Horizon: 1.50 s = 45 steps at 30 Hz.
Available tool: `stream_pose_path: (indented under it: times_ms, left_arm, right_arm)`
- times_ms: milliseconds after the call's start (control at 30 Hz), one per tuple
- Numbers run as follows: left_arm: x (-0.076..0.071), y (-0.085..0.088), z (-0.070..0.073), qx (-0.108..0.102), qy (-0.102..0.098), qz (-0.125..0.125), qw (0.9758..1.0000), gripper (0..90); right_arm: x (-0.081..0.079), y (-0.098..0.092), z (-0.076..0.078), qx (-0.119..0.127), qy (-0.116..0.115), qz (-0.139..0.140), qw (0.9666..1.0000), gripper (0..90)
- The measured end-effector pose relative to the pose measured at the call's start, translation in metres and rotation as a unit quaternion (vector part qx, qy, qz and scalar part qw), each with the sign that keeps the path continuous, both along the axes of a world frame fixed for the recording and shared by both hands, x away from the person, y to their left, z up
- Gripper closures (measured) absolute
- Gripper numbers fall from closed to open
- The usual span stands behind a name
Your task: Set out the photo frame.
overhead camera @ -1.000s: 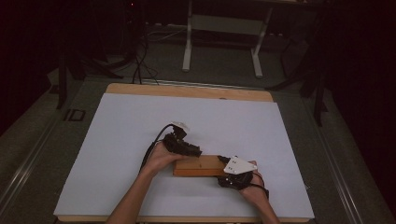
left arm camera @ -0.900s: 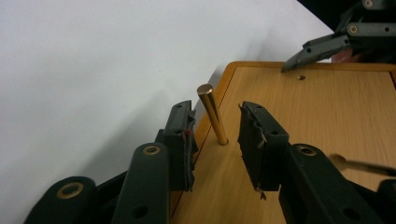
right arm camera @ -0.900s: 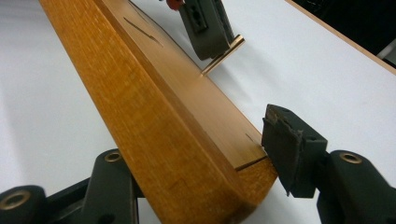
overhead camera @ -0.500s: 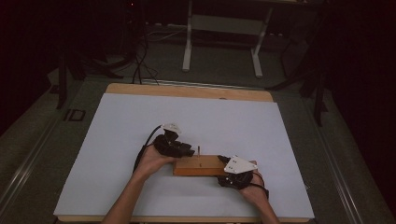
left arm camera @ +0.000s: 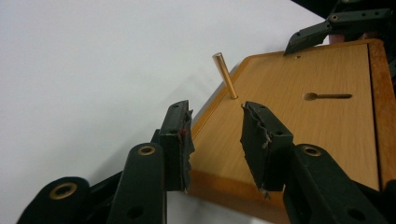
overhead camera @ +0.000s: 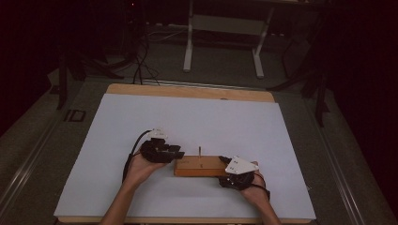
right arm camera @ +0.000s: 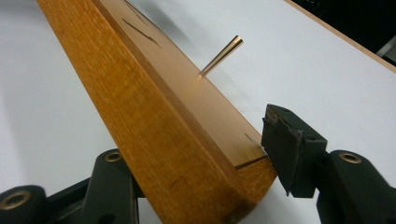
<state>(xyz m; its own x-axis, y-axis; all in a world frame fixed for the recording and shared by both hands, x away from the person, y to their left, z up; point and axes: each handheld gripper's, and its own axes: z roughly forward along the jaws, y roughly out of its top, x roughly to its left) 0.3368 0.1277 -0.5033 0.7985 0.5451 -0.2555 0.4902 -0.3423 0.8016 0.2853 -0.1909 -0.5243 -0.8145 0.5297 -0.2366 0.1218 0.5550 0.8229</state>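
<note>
Covering most of the wooden table (overhead camera: 187, 90), a white sheet (overhead camera: 197, 122) leaves only the far wooden edge and a thin near strip bare; the surroundings are too dark to make out. On the sheet's near middle lies a flat wooden block (overhead camera: 199, 166), its right end hidden in the high view under the right gripper (overhead camera: 234, 176) and that gripper's grey plate. In the right gripper view the block's end sits between the jaws: the right pad (right arm camera: 285, 144) presses the block's corner, while the other jaw's pad is covered by the block's side, so the grasp looks firm but its far contact cannot be seen. The left gripper (overhead camera: 176, 152) hovers at the block's left end; its jaws have just been opening and stand apart with nothing gripped, the block's near edge showing in the gap in the left gripper view. A keyhole-shaped slot (left arm camera: 327, 96) marks the block's top. Smallest, a slim brass pin (left arm camera: 225, 75) stands upright from the block near its far edge, its base sunk in the wood; in the high view it is barely a sliver.
</note>
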Motion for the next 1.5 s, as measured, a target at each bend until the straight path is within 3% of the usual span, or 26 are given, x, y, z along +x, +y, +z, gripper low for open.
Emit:
stream_pose_path:
  times_ms: [67, 167, 267, 367, 600, 767, 1033, 1333, 1400, 1500]
  left_arm:
    - [-0.006, 0.007, -0.002, -0.013, -0.001, 0.007, 0.9999, 61.4]
    - [-0.013, 0.018, -0.002, 0.000, -0.005, 0.022, 0.9997, 60.0]
    - [-0.021, 0.027, -0.002, -0.003, -0.014, 0.037, 0.9992, 59.8]
    - [-0.027, 0.033, -0.003, 0.014, -0.023, 0.046, 0.9986, 59.0]
    - [-0.038, 0.040, -0.006, 0.019, -0.033, 0.042, 0.9984, 57.8]
    - [-0.047, 0.036, -0.008, 0.045, -0.049, 0.040, 0.9970, 52.2]
    - [-0.051, 0.026, -0.010, 0.061, -0.058, 0.007, 0.9964, 47.5]
    - [-0.056, 0.011, -0.008, 0.090, -0.099, -0.002, 0.9910, 39.6]
    - [-0.056, 0.006, -0.008, 0.094, -0.107, -0.002, 0.9898, 38.9]
    - [-0.055, 0.001, -0.008, 0.083, -0.110, -0.012, 0.9905, 37.3]
  right_arm:
    - [0.000, 0.000, 0.000, 0.000, 0.000, 0.000, 1.0000, 42.9]
    - [0.000, 0.000, 0.000, 0.000, 0.000, 0.000, 1.0000, 42.9]
    - [0.000, 0.000, 0.000, 0.000, 0.001, 0.000, 1.0000, 43.0]
    - [0.000, 0.000, 0.000, 0.000, 0.001, 0.000, 1.0000, 43.1]
    - [0.000, 0.000, 0.001, 0.001, 0.002, 0.000, 1.0000, 43.6]
    - [0.001, 0.000, 0.001, 0.002, 0.003, 0.000, 1.0000, 44.4]
    - [0.002, 0.000, 0.003, 0.008, 0.009, 0.003, 0.9999, 46.2]
    - [0.004, -0.001, 0.004, 0.010, 0.014, 0.004, 0.9998, 46.3]
    - [0.004, -0.001, 0.004, 0.012, 0.014, 0.004, 0.9998, 46.3]
    - [0.005, -0.001, 0.004, 0.012, 0.016, 0.005, 0.9998, 46.4]
